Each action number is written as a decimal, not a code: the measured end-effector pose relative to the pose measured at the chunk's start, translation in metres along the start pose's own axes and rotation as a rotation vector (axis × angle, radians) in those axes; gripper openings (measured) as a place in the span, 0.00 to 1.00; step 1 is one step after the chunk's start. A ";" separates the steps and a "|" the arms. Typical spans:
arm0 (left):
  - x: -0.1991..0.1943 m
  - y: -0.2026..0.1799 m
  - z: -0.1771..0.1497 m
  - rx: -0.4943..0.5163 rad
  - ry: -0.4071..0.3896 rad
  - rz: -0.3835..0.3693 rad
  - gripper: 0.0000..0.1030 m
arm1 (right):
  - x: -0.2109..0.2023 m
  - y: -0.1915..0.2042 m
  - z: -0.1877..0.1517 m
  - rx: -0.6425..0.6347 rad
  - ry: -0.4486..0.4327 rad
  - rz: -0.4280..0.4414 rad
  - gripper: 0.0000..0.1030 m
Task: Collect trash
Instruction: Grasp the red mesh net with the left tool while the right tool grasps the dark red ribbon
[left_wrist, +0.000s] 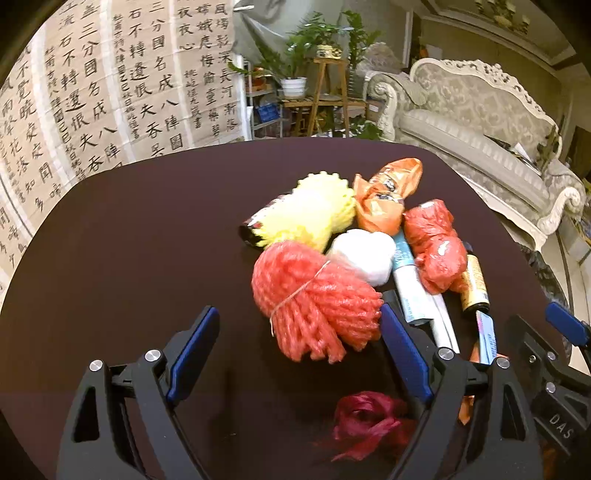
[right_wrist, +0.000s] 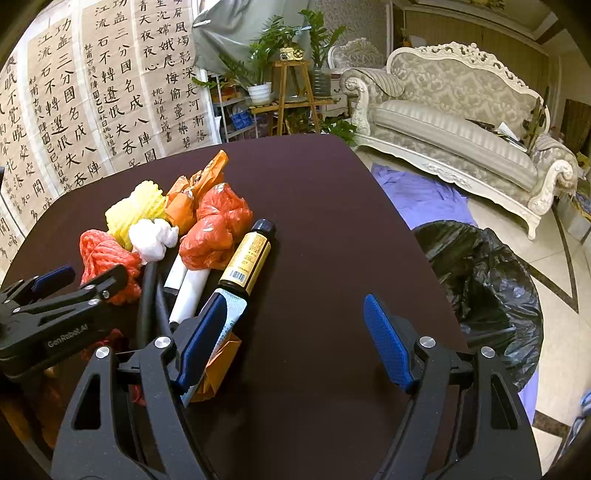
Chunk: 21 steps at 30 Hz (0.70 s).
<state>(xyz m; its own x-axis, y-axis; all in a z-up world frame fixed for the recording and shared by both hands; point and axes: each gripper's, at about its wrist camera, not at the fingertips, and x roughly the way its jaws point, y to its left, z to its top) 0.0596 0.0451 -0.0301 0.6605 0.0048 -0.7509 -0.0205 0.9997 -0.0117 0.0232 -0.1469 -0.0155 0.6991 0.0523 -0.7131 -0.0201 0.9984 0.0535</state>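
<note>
Left tool (left_wrist: 299, 347) gaping wide, holding nothing, red foam net (left_wrist: 314, 299) lying between fingers; right tool (right_wrist: 295, 339) gaping empty over bare table (right_wrist: 314, 229), trash pile (right_wrist: 177, 229) crowding its left.

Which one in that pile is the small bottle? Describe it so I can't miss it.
On the dark table, find the trash pile. The small bottle lies along its right edge, beside the red plastic bag. Only it has a black cap and a yellow barcode label.

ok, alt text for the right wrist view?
The open right claw hovers over a dark table, empty; a trash pile sits to its left, led by a brown bottle. A black trash bag waits at right.
</note>
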 end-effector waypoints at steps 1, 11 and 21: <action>0.002 0.000 0.001 -0.002 0.004 0.000 0.82 | 0.001 0.000 0.000 0.001 0.002 0.002 0.73; 0.012 0.002 0.007 0.001 0.025 -0.072 0.62 | 0.003 0.002 -0.001 0.001 -0.004 0.008 0.73; -0.006 0.016 -0.008 0.003 -0.003 -0.084 0.51 | -0.013 0.013 -0.018 -0.021 0.007 0.015 0.73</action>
<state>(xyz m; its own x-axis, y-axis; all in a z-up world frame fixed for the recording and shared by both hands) 0.0492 0.0613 -0.0307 0.6620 -0.0789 -0.7453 0.0370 0.9967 -0.0727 0.0010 -0.1341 -0.0175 0.6935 0.0675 -0.7173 -0.0457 0.9977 0.0496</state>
